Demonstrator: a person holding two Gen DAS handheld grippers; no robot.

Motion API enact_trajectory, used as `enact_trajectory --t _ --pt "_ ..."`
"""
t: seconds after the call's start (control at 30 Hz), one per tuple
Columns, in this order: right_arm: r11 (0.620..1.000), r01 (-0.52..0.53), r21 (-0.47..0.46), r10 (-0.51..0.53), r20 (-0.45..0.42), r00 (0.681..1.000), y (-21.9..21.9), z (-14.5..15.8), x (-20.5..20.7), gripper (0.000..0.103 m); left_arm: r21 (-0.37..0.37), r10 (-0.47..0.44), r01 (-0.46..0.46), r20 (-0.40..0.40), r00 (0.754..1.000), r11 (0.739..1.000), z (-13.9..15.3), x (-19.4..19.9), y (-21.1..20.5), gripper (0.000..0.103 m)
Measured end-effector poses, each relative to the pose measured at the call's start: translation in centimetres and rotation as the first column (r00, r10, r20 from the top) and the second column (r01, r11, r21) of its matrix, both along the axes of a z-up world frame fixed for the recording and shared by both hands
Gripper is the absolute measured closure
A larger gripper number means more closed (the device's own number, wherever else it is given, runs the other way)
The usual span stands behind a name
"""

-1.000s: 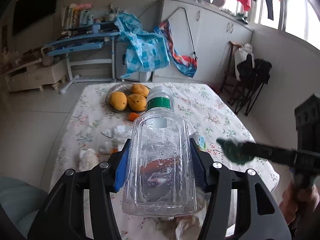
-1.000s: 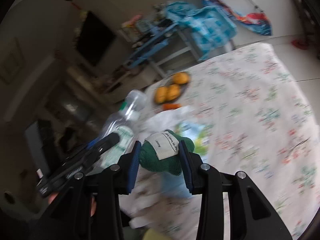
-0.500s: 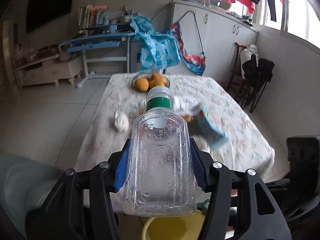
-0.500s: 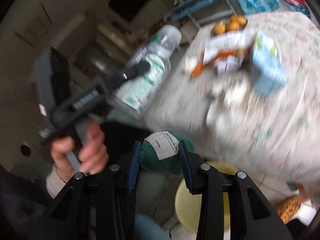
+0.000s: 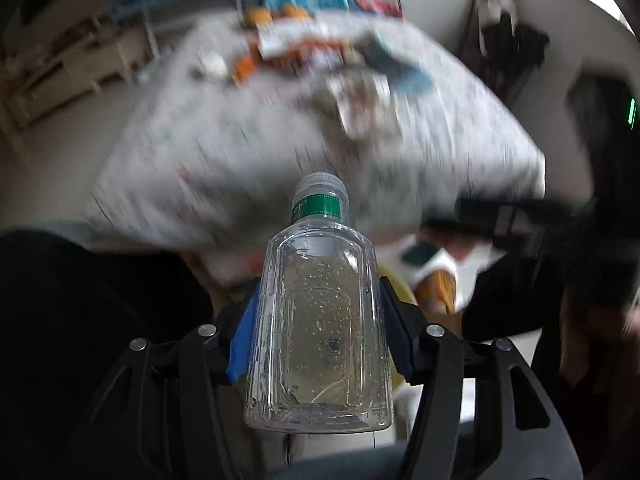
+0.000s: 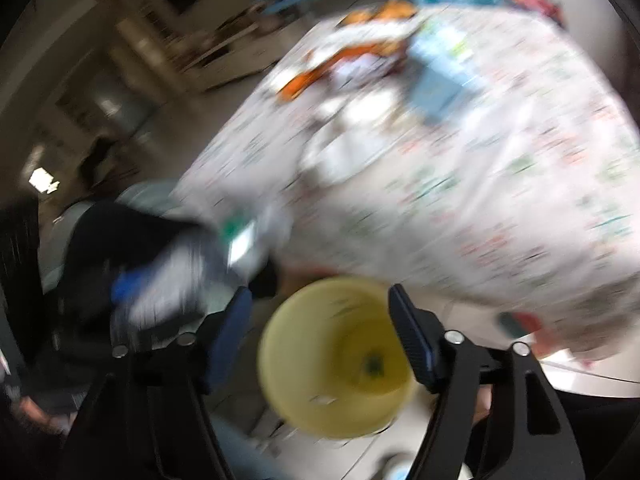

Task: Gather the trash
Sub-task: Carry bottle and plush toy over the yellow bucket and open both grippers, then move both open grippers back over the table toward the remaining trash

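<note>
My left gripper [image 5: 318,328] is shut on a clear plastic bottle [image 5: 318,328] with a green neck band; it hangs below the table's front edge, and a sliver of the yellow bin [image 5: 394,286] shows behind its right side. In the right wrist view my right gripper [image 6: 320,332] has its jaws opening above the yellow bin [image 6: 336,368], with nothing between them. A small green thing [image 6: 372,364] lies at the bin's bottom. The left gripper with the bottle [image 6: 240,240] appears blurred to the bin's upper left.
A table with a flowered cloth [image 6: 460,200] fills the view beyond the bin, carrying wrappers, tissues, a blue carton [image 6: 440,76] and orange fruit [image 6: 392,10]. My dark clothing [image 5: 80,320] fills the left. Both views are motion-blurred.
The right gripper's jaws have spread and the green thing has left them and now lies in the yellow bin. The left gripper has carried the bottle down and back from over the table towards the bin.
</note>
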State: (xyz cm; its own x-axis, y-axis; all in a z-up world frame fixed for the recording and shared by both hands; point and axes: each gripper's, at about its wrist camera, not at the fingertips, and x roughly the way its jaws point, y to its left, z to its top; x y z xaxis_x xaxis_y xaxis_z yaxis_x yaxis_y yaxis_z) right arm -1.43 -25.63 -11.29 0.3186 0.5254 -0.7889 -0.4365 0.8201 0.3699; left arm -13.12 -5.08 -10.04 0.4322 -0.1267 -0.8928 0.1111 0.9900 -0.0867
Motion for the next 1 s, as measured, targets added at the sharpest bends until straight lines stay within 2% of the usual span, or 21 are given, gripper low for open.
enact_trajectory --t 0.1,0.17,0.27,0.4,0.47,0.53,0.57,0.67,0.73,0.8,1.0 --pt "0.995 0.104 0.009 -0.104 0.068 0.992 -1.6 1.1 0.2 0.024 0.046 -0.038 0.039 -0.019 0.999 0.998 -0.8 -0.1 -1.0 0.044" --pt "0.988 0.151 0.016 -0.152 0.106 0.983 -2.3 1.8 0.3 0.021 0.053 -0.036 0.036 0.002 0.999 0.998 -0.4 -0.1 -1.0 0.026" --pt "0.980 0.197 0.017 -0.197 0.174 0.965 -3.2 2.7 0.3 0.018 0.058 -0.022 0.019 0.053 0.998 0.998 0.8 0.2 -0.6 0.023" --pt "0.974 0.227 -0.023 -0.211 0.287 0.934 -2.1 3.2 -0.1 0.014 0.074 0.025 -0.039 0.190 0.981 0.997 3.7 1.5 0.1 0.017" --pt "0.968 0.246 -0.052 -0.212 0.359 0.909 -2.0 4.0 -0.3 0.011 0.089 0.061 -0.088 0.272 0.960 0.992 5.3 2.3 0.7 0.013" --pt "0.959 0.270 -0.085 -0.207 0.438 0.875 -1.6 4.8 -1.5 0.008 0.099 0.106 -0.151 0.363 0.926 0.983 6.8 3.0 1.4 0.010" --pt "0.954 0.283 -0.102 -0.202 0.482 0.853 -1.3 5.2 -1.9 0.008 0.101 0.135 -0.192 0.415 0.900 0.976 7.6 3.3 1.7 0.008" --pt "0.940 0.315 -0.127 -0.186 0.583 0.791 -0.6 5.6 -2.5 0.008 0.083 0.195 -0.271 0.501 0.843 0.959 8.6 3.7 2.6 0.007" --pt "0.938 0.322 -0.126 -0.180 0.616 0.767 -0.5 5.9 -2.8 0.008 0.071 0.219 -0.293 0.506 0.834 0.953 8.3 3.7 3.2 0.007" --pt "0.938 0.323 -0.123 -0.175 0.637 0.750 -0.4 6.0 -2.9 0.008 0.053 0.239 -0.299 0.479 0.845 0.953 7.7 3.7 3.7 0.007" --pt "0.939 0.325 -0.110 -0.182 0.644 0.743 0.2 5.9 -2.2 0.008 0.066 0.219 -0.293 0.515 0.829 0.954 7.7 3.1 3.6 0.007"
